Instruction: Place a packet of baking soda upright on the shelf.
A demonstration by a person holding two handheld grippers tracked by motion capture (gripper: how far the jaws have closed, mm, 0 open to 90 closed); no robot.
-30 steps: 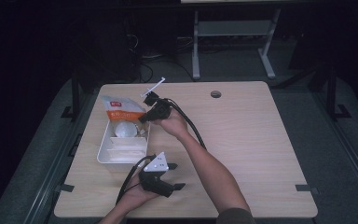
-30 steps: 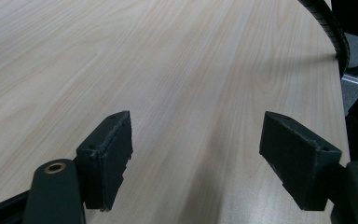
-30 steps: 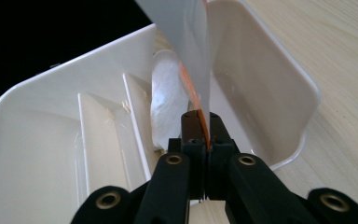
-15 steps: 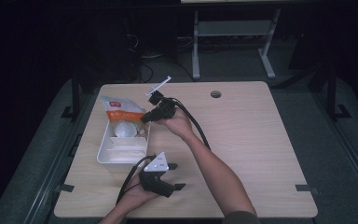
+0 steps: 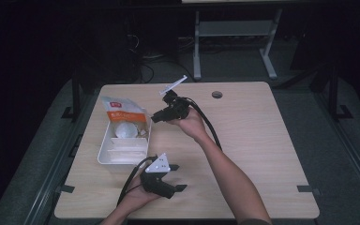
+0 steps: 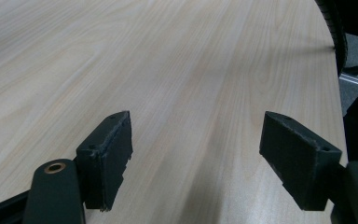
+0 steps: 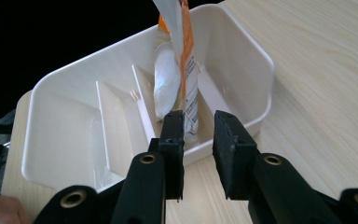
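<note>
White divided tray (image 5: 104, 157) sits at the table's (image 5: 262, 140) left edge. An orange-and-white packet (image 5: 122, 112) stands in the tray's far compartment with a white round item (image 7: 166, 79) against it. Right gripper (image 7: 198, 135) hangs just beside the tray's near-right wall — jaws narrowly parted, holding nothing. Left gripper (image 6: 196, 149) is nearer the person than the tray, over bare wood — jaws wide apart, empty.

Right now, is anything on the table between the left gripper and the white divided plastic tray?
No. In the high view, bare light wood table separates the left gripper from the white divided plastic tray; its black cable runs nearby.
</note>
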